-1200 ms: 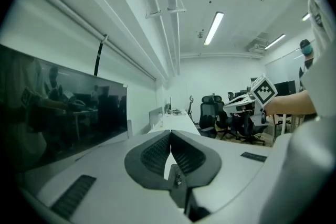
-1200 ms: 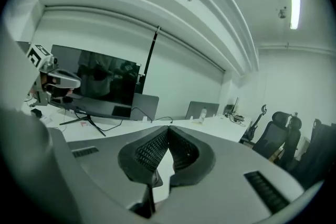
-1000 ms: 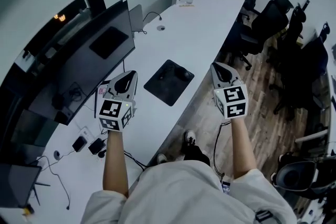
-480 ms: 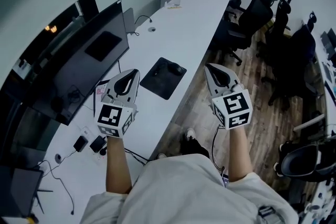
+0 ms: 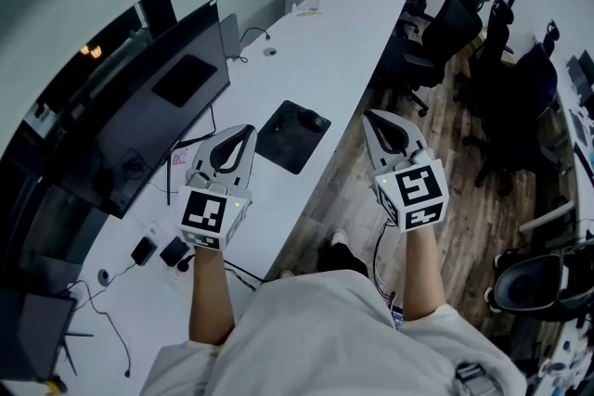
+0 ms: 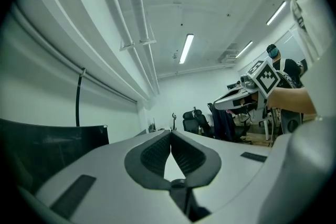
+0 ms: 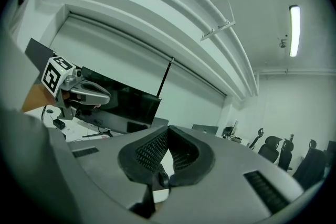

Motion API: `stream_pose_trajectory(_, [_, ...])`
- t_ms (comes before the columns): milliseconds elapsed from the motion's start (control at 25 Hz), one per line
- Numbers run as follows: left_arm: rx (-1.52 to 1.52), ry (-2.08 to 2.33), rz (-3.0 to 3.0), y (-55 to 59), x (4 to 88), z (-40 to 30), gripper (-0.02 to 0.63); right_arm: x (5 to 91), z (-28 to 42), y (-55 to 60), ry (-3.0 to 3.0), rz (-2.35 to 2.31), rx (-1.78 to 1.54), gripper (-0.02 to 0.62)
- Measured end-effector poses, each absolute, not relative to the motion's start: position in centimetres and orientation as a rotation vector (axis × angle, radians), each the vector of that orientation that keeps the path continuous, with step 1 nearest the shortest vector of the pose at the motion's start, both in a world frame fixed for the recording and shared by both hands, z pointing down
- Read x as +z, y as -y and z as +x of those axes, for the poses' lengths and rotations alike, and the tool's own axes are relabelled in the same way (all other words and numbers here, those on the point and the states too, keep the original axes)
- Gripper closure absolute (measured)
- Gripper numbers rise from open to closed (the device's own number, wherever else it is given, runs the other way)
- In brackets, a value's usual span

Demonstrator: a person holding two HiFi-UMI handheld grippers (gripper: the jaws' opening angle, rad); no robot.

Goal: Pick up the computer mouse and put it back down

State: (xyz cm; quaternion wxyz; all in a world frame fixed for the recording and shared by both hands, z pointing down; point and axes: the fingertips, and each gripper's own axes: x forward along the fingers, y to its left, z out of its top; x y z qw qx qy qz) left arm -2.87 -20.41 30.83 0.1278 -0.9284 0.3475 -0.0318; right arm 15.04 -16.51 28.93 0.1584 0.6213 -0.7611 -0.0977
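Both grippers are riding higher and closer to me than a second ago. Most of that shift is done. Over the last half second only the left gripper (image 5: 246, 132) is creeping toward the near corner of the mouse pad (image 5: 283, 146). The right gripper (image 5: 370, 117) is hanging past the desk (image 5: 316, 42) edge, over the floor (image 5: 371, 199), roughly level with the pad.

Fingers: both sets are clenched on nothing. The left gripper view is showing the pads (image 6: 157, 152) meeting at the tips, with only office chairs (image 6: 194, 120) far beyond them. The right gripper view is showing the same: tips together, monitor (image 7: 121, 102) and desk behind.

The mouse (image 5: 312, 120) is sitting on the far part of the pad, ahead of and between the two grippers and well apart from both. It isn't shifting on the pad across the three head frames.

Reading: the mouse is lying flat on the pad, which is how the task wants it left, but it is also how it would be lying ahead of a grab. Shut, empty jaws held back from it are fitting either an approach or a pull-away. These frames aren't settling which, so I'm not calling it.
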Motion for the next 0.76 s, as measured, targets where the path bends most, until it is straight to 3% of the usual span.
stream_pose_trajectory(760, [-0.193,-1.01,-2.757,22.3,33.7,-1.0,0.588,30.4,16.5,17.9,2.171,1.758,-0.235,0.583])
